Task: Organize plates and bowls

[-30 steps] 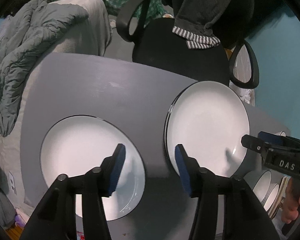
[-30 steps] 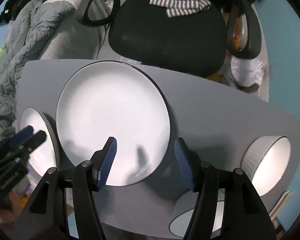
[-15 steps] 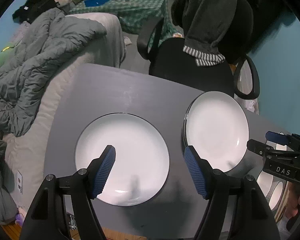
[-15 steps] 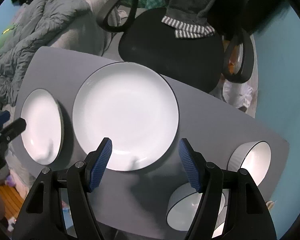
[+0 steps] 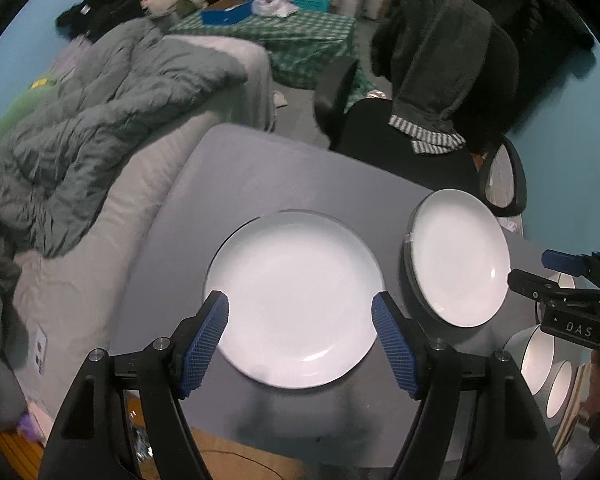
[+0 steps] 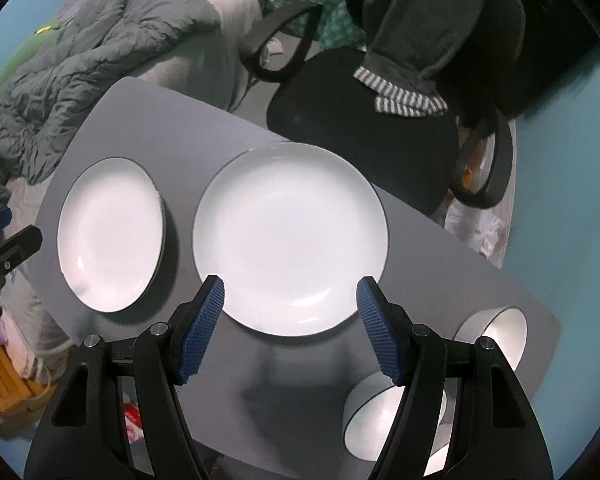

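Observation:
Two white plates with dark rims lie side by side on the grey table [image 5: 236,184]. In the left wrist view the left plate [image 5: 294,296] is under my open, empty left gripper [image 5: 300,340], and the right plate [image 5: 458,256] lies beside it. In the right wrist view the right plate [image 6: 290,236] is below my open, empty right gripper [image 6: 290,324], with the left plate [image 6: 110,236] to its left. Two white bowls [image 6: 496,336] [image 6: 384,420] lie tipped on their sides at the table's right end. Both grippers hover above the table, touching nothing.
A black office chair [image 5: 412,148] draped with a dark garment stands behind the table. A bed with a grey duvet [image 5: 80,128] runs along the table's left side. The right gripper [image 5: 564,292] shows at the right edge of the left wrist view.
Both grippers have risen and pulled back from the plates, and their jaws have opened wider. The plates and bowls have stayed in place.

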{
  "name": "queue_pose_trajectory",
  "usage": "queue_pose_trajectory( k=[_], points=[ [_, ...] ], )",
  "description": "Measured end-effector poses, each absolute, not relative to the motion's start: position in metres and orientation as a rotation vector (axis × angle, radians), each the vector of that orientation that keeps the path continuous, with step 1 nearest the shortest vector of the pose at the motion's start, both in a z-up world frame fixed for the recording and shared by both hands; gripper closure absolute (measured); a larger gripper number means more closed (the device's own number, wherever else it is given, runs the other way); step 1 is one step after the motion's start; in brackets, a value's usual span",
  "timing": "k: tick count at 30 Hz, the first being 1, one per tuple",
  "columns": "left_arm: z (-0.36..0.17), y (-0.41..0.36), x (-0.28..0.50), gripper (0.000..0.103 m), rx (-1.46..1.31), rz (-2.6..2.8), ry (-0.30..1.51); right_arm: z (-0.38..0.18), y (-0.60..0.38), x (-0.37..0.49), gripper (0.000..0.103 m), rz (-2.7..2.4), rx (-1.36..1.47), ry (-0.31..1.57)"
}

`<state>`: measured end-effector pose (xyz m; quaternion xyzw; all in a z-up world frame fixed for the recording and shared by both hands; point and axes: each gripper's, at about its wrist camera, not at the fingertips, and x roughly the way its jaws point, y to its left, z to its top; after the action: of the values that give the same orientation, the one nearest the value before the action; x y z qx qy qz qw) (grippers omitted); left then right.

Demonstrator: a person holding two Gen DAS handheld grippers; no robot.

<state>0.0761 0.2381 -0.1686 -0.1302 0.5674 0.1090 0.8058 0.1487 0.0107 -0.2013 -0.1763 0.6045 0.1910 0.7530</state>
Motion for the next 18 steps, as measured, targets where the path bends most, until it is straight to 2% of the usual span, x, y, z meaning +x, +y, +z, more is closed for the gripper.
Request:
queue_pose_trajectory(
  k=[18],
  points=[
    [-0.179,0.3,0.019,0.027,-0.424,0.42,1.196,-0.201,0.087,0.137,0.034,0.611,-0.584,1.221]
  ],
)
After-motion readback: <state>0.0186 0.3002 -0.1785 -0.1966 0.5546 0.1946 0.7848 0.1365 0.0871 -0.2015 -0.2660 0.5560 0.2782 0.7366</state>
